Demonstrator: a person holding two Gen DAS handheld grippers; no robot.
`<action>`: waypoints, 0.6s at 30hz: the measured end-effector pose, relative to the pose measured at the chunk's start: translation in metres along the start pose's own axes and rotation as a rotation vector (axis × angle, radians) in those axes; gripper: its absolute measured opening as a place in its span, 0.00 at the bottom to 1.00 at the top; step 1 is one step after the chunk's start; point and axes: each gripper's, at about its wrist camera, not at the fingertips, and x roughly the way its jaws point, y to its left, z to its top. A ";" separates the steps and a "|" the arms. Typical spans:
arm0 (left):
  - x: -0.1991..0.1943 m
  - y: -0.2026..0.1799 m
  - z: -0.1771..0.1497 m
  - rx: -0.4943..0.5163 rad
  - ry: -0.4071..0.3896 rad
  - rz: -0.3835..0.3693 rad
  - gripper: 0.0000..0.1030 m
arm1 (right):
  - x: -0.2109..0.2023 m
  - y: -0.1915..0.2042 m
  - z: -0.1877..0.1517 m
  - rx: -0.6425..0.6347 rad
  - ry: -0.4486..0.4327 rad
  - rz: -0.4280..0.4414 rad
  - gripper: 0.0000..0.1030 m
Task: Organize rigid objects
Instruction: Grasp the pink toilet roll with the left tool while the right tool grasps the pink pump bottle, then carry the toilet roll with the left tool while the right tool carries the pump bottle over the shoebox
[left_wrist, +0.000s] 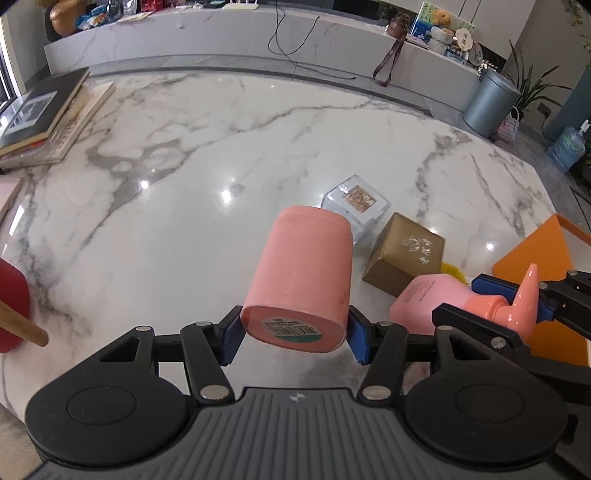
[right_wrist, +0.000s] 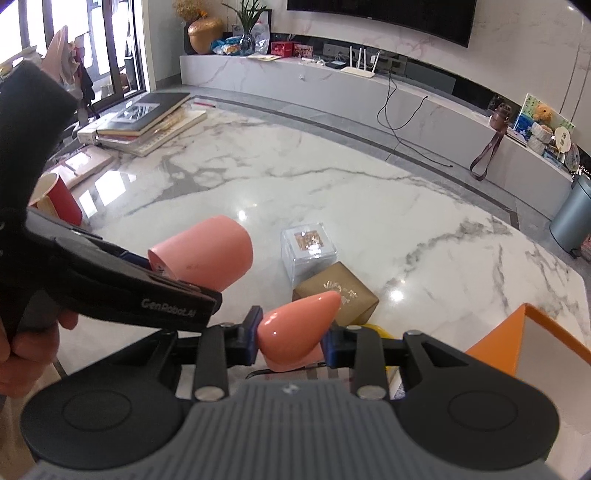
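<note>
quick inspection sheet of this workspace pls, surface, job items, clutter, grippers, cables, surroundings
surface: glossy white marble table, grey veins.
job's things: pink cylindrical plastic jar; pink pump bottle; clear acrylic cube beside gold cardboard box; orange open box.
clutter: stacked books; red paper cup.
grippers: left gripper shut on jar; right gripper shut on the bottle's pump head.
cables: black cable hanging over the marble ledge.
surroundings: grey pedal bin; white router; potted plant.

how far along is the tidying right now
Nothing looks put away yet. In hand: the left gripper holds the pink jar, the right gripper the pump bottle. Left on the table: the clear cube and gold box.
</note>
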 end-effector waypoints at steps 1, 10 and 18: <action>-0.005 -0.001 0.000 0.002 -0.006 -0.001 0.63 | -0.003 0.000 0.000 0.005 -0.004 -0.003 0.31; -0.033 -0.013 -0.005 0.013 -0.049 -0.019 0.63 | -0.033 -0.008 -0.007 0.054 -0.044 -0.009 0.29; -0.060 -0.032 -0.005 0.047 -0.089 -0.045 0.63 | -0.069 -0.022 -0.006 0.092 -0.105 -0.027 0.25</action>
